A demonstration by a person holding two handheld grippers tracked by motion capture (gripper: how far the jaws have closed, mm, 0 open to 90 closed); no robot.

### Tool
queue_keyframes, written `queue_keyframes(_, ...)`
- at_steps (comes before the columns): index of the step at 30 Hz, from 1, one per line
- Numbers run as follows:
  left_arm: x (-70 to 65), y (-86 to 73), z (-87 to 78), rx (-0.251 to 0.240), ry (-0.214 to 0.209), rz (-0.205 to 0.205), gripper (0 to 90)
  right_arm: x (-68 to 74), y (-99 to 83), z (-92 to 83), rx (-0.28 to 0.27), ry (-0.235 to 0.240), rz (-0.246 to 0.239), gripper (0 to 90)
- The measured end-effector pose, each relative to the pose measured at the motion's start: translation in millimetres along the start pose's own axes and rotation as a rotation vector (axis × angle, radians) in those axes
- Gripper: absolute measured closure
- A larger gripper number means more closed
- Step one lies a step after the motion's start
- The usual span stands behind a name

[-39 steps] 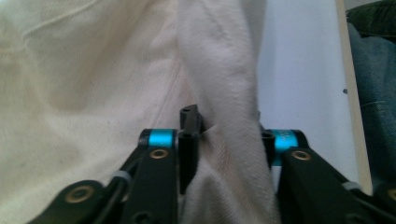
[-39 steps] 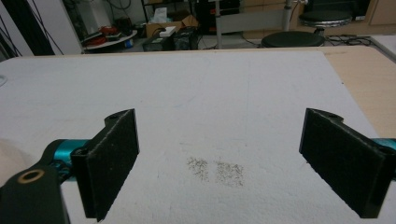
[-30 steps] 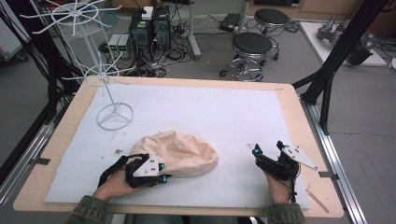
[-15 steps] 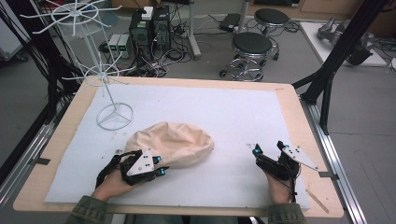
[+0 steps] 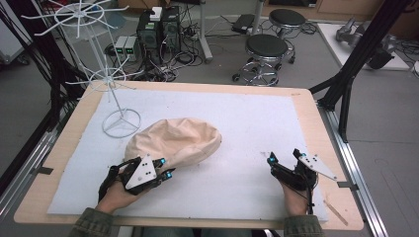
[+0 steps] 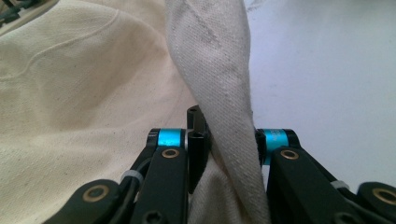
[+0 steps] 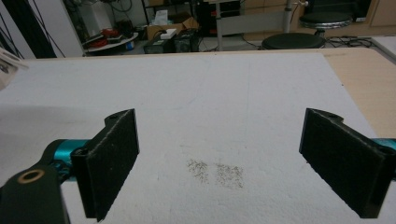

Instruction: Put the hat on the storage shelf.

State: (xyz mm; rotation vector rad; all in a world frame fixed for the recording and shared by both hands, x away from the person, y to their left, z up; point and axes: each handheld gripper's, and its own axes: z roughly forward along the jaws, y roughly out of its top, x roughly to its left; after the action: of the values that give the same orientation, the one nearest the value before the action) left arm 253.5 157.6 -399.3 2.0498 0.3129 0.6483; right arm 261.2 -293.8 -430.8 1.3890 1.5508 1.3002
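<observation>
Surface: a wooden table covered by a white mat; a small patch of grey specks marks the mat ahead of my right claw.
Room: grey floor beyond the far edge, black computer towers with tangled cables, black frame struts at the right.
Cloth: a beige fabric piece, rumpled into a low mound, lies on the mat left of centre, just beside the base of the wire rack.
Left hand: my left hand comes in from the bottom left, palm down, low over the mat, pointing up and to the right at the near edge of the cloth.
Left gripper: my left gripper is clamped on a raised fold of the fabric; in the left gripper view the fold stands up between the jaws, pinched tight.
Right hand: my right hand rests near the bottom right, well apart from the cloth, pointing up the table and slightly left.
Right gripper: my right gripper stands with jaws wide apart, nothing between the pads but bare mat.
Counts: one cloth, one wire rack with two tiers of spokes, two grippers, two round stools on the floor behind the table.
</observation>
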Motion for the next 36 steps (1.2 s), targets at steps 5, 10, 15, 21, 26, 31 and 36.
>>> queue_keyframes(5, 1.4, 9.0, -10.7, -0.034, 0.055, 0.010, 77.2, -0.8, 0.0, 0.7, -0.005, 0.003, -0.010, 11.1)
queue_keyframes(10, 3.7, 18.6, -23.3, -0.075, 0.083, 0.008, 76.9, -0.3, 0.0, 0.4, -0.002, 0.005, -0.005, 11.1)
queue_keyframes(15, 8.3, 23.5, -34.1, -0.133, 0.071, -0.031, 76.7, 0.0, -0.1, 0.1, -0.004, 0.009, -0.009, 11.1)
queue_keyframes(21, 11.8, 34.6, -50.6, -0.227, 0.060, -0.050, 76.6, 0.2, -0.2, 0.5, -0.001, 0.008, -0.007, 11.1)
queue_keyframes(26, 11.5, 49.5, -73.1, -0.289, 0.130, -0.026, 76.6, 0.5, -0.3, 1.0, 0.001, 0.006, -0.006, 11.1)
queue_keyframes(31, 13.3, 61.4, -91.3, -0.315, 0.210, -0.004, 76.6, 0.5, -0.3, 1.0, 0.001, 0.007, -0.002, 11.1)
queue_keyframes(36, 18.6, 71.0, -101.0, -0.326, 0.247, 0.008, 76.5, 0.4, -0.3, 1.2, 0.001, 0.014, 0.003, 11.1)
